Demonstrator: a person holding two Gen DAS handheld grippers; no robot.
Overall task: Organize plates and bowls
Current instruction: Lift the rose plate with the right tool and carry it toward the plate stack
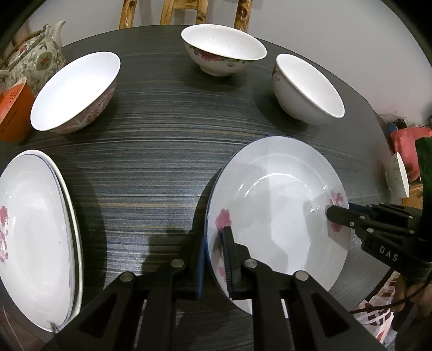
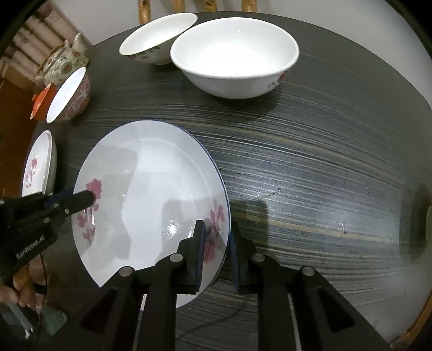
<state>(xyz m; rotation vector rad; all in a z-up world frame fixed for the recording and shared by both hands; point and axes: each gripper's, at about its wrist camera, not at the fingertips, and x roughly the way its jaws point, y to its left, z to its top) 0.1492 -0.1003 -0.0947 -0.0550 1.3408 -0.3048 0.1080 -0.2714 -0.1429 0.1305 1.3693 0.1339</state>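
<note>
A white plate [image 1: 278,205] with pink flowers and a thin blue rim is held from both sides over the dark striped table [image 1: 151,172]. My left gripper [image 1: 214,243] is shut on its left rim, one pad above and one below. In the right wrist view the same plate [image 2: 151,189] has my right gripper [image 2: 217,237] shut on its right rim, and the left gripper [image 2: 89,197] bites the opposite edge. A stack of similar plates [image 1: 35,237] lies at the table's left. Three bowls stand behind: a pink patterned bowl [image 1: 75,91], a flowered bowl [image 1: 221,48] and a white bowl [image 1: 305,86].
A flowered teapot [image 1: 35,54] and an orange box [image 1: 13,113] stand at the back left edge. A bamboo chair [image 1: 186,13] is behind the table. A small white dish [image 1: 398,175] shows at the far right. A hand [image 2: 24,286] grips the left tool's handle.
</note>
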